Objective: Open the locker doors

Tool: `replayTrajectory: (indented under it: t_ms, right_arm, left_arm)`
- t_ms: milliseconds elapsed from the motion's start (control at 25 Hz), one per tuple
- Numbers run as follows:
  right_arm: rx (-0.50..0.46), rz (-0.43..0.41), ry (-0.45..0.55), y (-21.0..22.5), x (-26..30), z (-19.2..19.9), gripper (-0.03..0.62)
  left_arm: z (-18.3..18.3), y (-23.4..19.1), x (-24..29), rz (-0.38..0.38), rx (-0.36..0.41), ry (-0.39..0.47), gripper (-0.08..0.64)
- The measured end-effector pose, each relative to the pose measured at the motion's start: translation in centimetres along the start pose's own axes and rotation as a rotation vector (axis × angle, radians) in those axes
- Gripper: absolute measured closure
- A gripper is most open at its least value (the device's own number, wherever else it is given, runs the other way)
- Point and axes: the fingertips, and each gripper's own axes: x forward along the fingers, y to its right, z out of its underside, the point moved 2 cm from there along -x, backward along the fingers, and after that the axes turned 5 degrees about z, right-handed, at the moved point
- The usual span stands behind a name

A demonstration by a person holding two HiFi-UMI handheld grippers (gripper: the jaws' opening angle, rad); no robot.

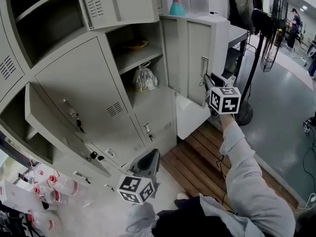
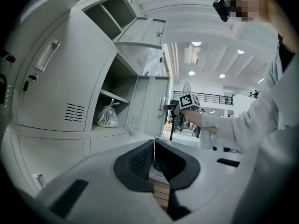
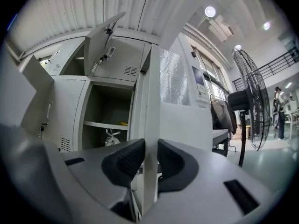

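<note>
A bank of grey lockers (image 1: 84, 93) fills the left of the head view. The middle locker's door (image 1: 197, 58) stands swung out to the right. My right gripper (image 1: 205, 82) is at that door's free edge, just below its handle. In the right gripper view both pads press the thin door edge (image 3: 150, 101), so my right gripper (image 3: 151, 157) is shut on it. My left gripper (image 1: 152, 157) hangs low in front of the bottom lockers. Its jaws meet with nothing between them (image 2: 154, 146). The left gripper view also catches the right gripper (image 2: 170, 109) at the door.
Inside the opened locker lie a knotted plastic bag (image 1: 144, 78) and, on the shelf above it, a yellow item (image 1: 136, 45). An upper door (image 1: 118, 4) and a door at the lower left (image 1: 54, 127) hang open. A standing fan (image 1: 274, 28) is right; wooden slats (image 1: 202, 152) lie underfoot.
</note>
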Motion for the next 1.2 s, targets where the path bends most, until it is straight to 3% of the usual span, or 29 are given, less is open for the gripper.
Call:
replayTrajectory:
  t_ms: [680,1200]
  right_arm:
    - [-0.008,-0.029,-0.017,5.6,4.4,0.4,0.500]
    - [-0.005,-0.029,-0.023,6.3,4.7,0.5,0.497]
  left_arm:
    - [0.0,-2.1,4.0,-0.028,-0.023,0.005,0.551]
    - [-0.3,-2.1,5.6,-0.013,-0.030,0.024,0.551]
